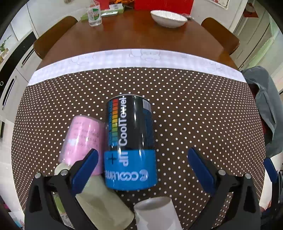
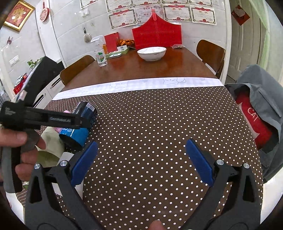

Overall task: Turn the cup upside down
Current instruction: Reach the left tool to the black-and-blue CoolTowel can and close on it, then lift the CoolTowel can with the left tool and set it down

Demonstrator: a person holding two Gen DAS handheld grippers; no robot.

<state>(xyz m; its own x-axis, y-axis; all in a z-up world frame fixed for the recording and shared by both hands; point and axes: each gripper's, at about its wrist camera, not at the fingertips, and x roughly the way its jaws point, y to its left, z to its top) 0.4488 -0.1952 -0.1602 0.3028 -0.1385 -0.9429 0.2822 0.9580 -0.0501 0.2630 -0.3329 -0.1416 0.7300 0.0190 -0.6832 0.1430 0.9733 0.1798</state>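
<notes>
A black and blue "CoolTowel" can-shaped cup [image 1: 130, 143] lies on its side on the dotted cloth [image 1: 194, 115], between my left gripper's [image 1: 143, 157] open blue fingers. A pink cup [image 1: 83, 136] lies against its left side, behind the left finger [image 1: 84, 169]. A pale green cup [image 1: 104, 201] and a white cup [image 1: 155, 212] sit close under the gripper. In the right wrist view the black and blue cup [image 2: 79, 127] and green cup [image 2: 51, 141] show at left, partly behind the left gripper's body [image 2: 40, 118]. My right gripper [image 2: 141, 154] is open and empty over the cloth [image 2: 150, 123].
A white bowl [image 1: 168, 18] and a clear bottle [image 1: 94, 15] stand at the far end of the wooden table [image 1: 132, 37]. Chairs [image 1: 221, 35] flank the table. A chair draped with grey clothing [image 2: 261, 99] is at the right edge.
</notes>
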